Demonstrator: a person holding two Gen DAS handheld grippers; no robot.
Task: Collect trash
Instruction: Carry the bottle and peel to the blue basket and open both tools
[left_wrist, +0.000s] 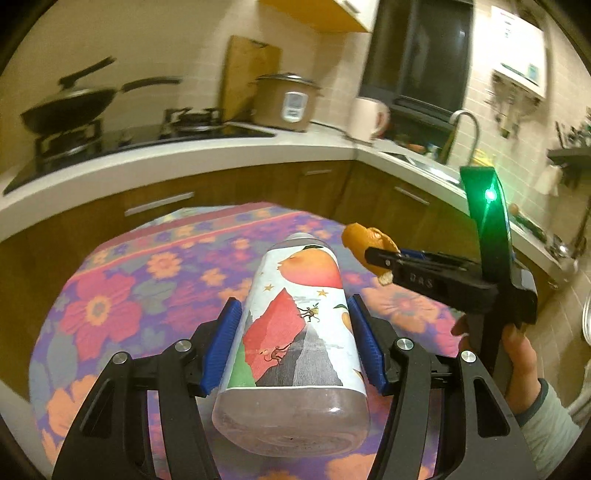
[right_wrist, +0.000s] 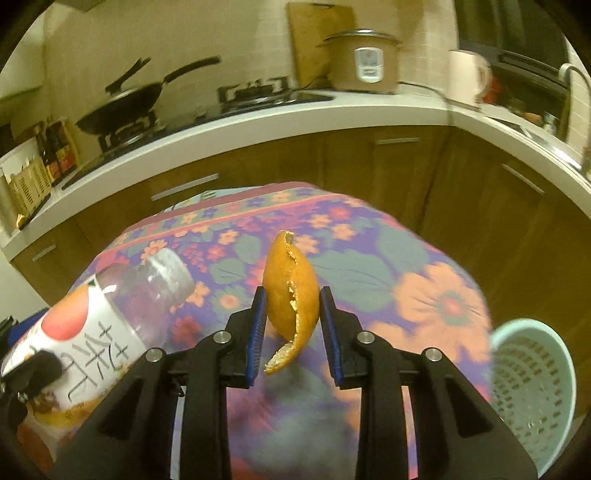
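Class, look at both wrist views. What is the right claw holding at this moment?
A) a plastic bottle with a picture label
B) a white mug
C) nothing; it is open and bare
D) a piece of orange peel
D: the right claw is closed on the orange peel, lifted above the flowered tablecloth, while the left claw grips the bottle.

Clear labelled bottle (left_wrist: 295, 343) and curled orange peel (right_wrist: 291, 295), both held aloft.

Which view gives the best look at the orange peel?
The right wrist view: the orange peel sits centred between the right gripper jaws, torn edge visible. The left wrist view shows it smaller, side-on, partly hidden by those jaws.
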